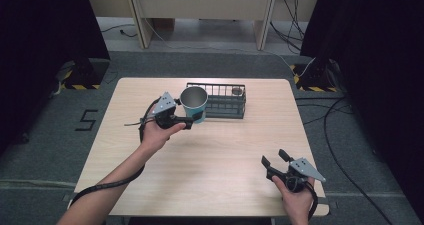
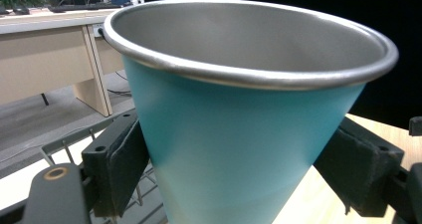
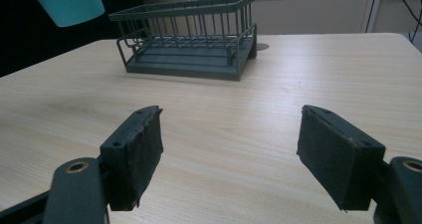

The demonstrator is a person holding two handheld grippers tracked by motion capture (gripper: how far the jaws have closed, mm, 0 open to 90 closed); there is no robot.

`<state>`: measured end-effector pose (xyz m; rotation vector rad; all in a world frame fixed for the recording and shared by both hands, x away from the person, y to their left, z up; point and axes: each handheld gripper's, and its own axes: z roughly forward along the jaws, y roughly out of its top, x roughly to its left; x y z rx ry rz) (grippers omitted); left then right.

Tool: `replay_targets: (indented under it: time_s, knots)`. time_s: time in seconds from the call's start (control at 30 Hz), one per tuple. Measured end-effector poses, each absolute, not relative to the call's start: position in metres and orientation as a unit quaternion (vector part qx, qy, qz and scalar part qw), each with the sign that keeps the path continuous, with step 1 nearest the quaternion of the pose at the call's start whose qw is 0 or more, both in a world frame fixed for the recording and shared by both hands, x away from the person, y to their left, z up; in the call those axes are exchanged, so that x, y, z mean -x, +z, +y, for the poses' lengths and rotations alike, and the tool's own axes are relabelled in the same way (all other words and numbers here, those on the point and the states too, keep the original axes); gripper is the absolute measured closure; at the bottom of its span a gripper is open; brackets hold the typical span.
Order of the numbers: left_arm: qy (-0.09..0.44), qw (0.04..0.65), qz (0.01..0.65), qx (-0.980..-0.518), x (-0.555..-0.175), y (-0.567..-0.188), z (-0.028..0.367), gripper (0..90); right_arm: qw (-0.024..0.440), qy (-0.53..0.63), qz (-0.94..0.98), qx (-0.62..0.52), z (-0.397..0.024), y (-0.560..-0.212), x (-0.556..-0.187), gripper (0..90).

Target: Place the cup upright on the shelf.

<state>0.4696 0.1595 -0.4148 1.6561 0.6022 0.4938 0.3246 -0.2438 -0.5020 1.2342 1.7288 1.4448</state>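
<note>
The left gripper [image 1: 192, 119] clasped a teal metal cup [image 1: 193, 104] just left of centre in the high view, its pads [image 2: 124, 167] pressed against the cup's tapered sides. The cup was held upright above the table [image 1: 210, 155], its base clear of the wood, beside the dark wire basket [image 1: 225, 101]. At lower right, the right gripper [image 1: 274, 158] hung with jaws spread wide, holding nothing.
</note>
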Motion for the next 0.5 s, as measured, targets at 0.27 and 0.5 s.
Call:
replay_targets:
  time_s: [0.27,0.5]
  knots:
    - [0.215,0.609,0.257,-0.719,-0.476,-0.409,0.154,17.6,0.282,0.538,0.646,-0.462,-0.243,-0.503,-0.325,26.3]
    - [0.216,0.608,0.256,-0.720,-0.482,-0.405,0.149,17.6,0.283,0.537,0.648,-0.461,-0.244,-0.504,-0.325,26.3]
